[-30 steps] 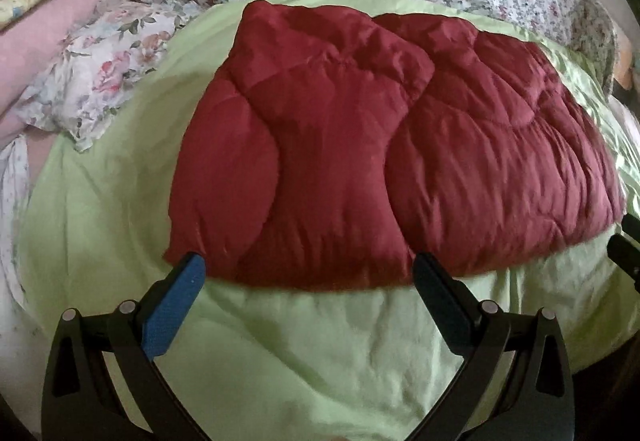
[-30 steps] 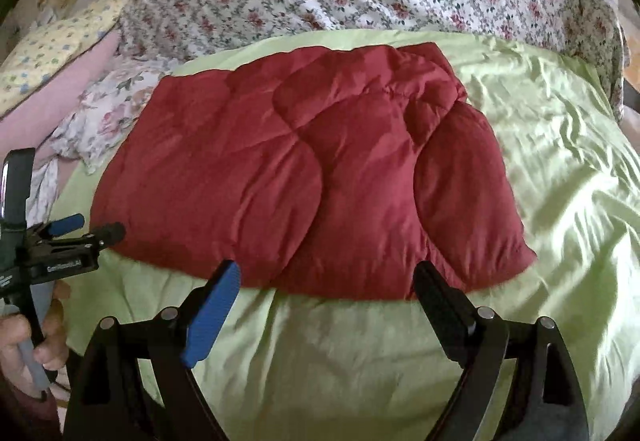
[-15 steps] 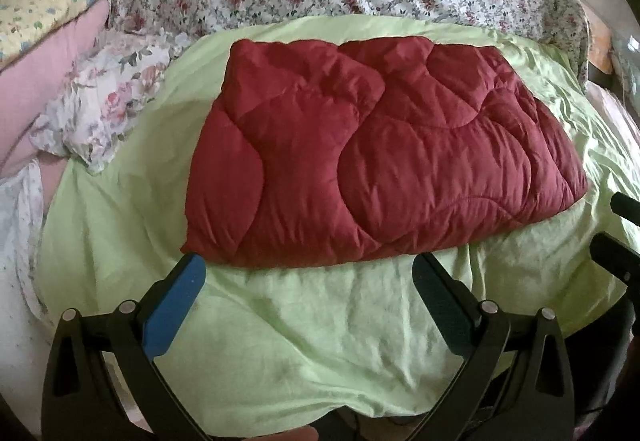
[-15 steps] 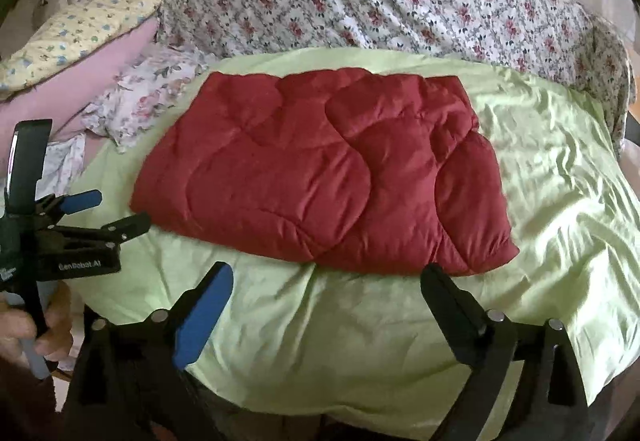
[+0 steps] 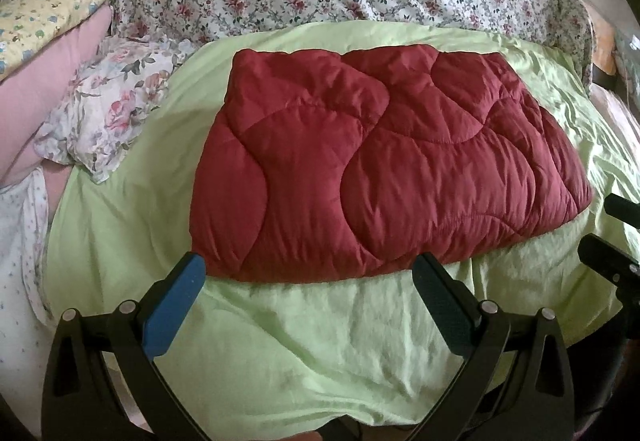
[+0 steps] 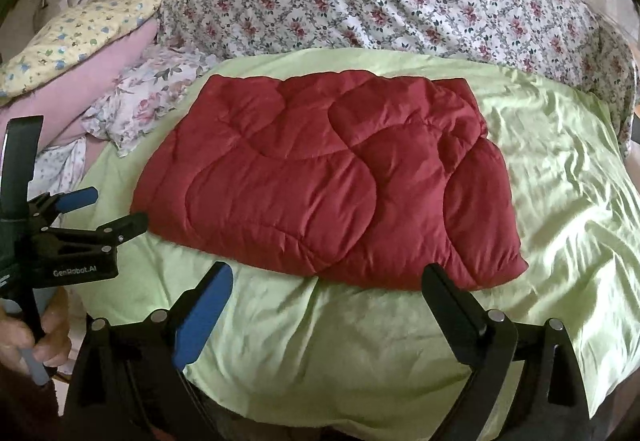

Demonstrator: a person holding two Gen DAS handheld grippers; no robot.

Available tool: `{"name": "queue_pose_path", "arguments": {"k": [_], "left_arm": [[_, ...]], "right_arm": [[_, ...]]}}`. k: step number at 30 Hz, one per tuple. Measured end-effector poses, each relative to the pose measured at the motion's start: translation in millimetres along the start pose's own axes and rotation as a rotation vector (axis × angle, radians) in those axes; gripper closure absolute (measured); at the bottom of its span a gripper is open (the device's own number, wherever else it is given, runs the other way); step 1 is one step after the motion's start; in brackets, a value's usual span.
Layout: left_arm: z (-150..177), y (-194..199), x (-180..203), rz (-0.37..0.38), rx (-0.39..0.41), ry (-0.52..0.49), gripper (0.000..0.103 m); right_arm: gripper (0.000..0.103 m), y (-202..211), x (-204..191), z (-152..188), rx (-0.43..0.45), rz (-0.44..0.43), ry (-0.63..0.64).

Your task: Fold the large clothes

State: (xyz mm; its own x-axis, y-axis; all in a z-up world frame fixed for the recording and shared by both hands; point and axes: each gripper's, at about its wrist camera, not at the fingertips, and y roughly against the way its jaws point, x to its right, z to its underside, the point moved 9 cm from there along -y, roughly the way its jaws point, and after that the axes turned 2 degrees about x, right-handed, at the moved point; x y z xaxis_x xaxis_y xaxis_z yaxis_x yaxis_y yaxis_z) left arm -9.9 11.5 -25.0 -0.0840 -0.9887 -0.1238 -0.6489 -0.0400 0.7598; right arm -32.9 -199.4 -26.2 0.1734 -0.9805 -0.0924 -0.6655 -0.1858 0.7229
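A dark red quilted padded garment (image 5: 380,169) lies folded into a flat rectangle on a light green sheet (image 5: 304,341); it also shows in the right wrist view (image 6: 328,185). My left gripper (image 5: 312,281) is open and empty, hovering just in front of the garment's near edge. My right gripper (image 6: 328,293) is open and empty, also just short of the near edge. The left gripper also shows at the left of the right wrist view (image 6: 108,209), held in a hand. The right gripper's fingers (image 5: 608,257) show at the right edge of the left wrist view.
A floral duvet (image 6: 380,1) is heaped at the back of the bed. A pink pillow (image 5: 48,81), a yellow patterned pillow (image 6: 80,37) and a floral cloth (image 5: 112,101) lie at the left. The bed's front edge (image 6: 320,413) is right under the grippers.
Both grippers have pulled back and up from the garment, so more of the bed shows. The garment has not moved. Both stay open.
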Motion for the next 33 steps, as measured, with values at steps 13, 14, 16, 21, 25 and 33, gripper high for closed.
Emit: {"name": "queue_pose_path", "arguments": {"k": [13,14,16,21,25,33], "left_arm": [[-6,-15,-5,-0.005,-0.022,0.018,0.000],[-7,-16,-5,-0.004,-0.024,0.019,0.000],[-7,-19,-5,-0.005,-0.028,0.019,0.000],[-8,-23,-5,0.000,-0.035,0.019,0.000],[-9,-27,-6,0.002,-0.041,0.025,0.000],[-12,-31,-9,-0.001,-0.032,0.029,0.000]], "right_arm": [[0.007,-17,-1,-9,-0.015,-0.007,0.004],[0.007,-18,-1,-10,-0.015,-0.007,0.003],[0.007,-20,0,-11,-0.016,-0.007,0.001],[0.007,-24,0,-15,-0.017,-0.010,0.000],[0.007,-26,-1,-16,-0.021,-0.011,-0.003],[0.007,-31,0,-19,-0.025,-0.014,-0.006]]}}
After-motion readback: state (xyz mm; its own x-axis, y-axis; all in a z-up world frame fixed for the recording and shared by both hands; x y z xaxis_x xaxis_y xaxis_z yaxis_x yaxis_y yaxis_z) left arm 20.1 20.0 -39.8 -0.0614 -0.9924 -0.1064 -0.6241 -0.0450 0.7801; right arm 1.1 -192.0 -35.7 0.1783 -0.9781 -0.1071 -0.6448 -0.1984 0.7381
